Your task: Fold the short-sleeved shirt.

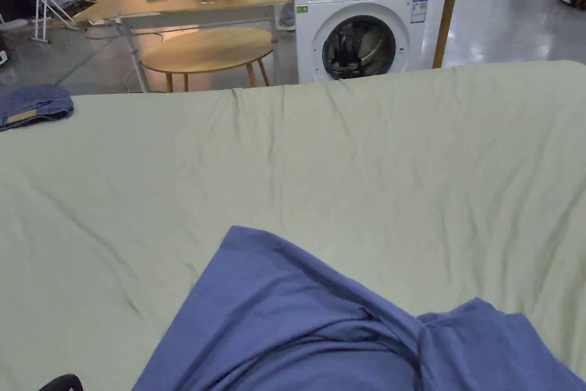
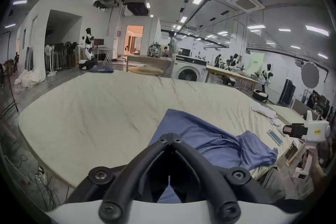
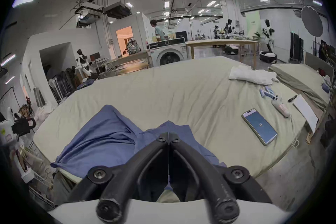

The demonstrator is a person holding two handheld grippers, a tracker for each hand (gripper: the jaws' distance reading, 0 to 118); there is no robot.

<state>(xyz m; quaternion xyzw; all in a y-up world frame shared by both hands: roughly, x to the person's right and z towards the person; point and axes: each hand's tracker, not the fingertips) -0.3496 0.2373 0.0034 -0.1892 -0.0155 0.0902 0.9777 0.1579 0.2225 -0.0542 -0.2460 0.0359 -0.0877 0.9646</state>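
shirt: blue shirt (image 1: 297, 318) is bunched at the near edge of the bed (image 1: 343, 169), part of it hanging over the front, nothing folded yet imo

left hand-held gripper: left hand-held gripper (image 2: 170, 138) has its jaws closed tip to tip, above the shirt; can't tell if any cloth is caught between them

right hand-held gripper: right hand-held gripper (image 3: 168, 138), same story, jaws together over the shirt's right side; a pinch of fabric or nothing, can't say

step: looks like spreading it flat before any fold

how to do it well: I'd take two corners or the shoulders, pull it further onto the bed, tension it evenly so the wrinkles drop out, and keep it well clear of the phone (image 3: 259, 126)

hard to see: collar, sleeves and hem are lost in the folds, so front or back up is anyone's guess; the shirt's lower part is cut off in the head view
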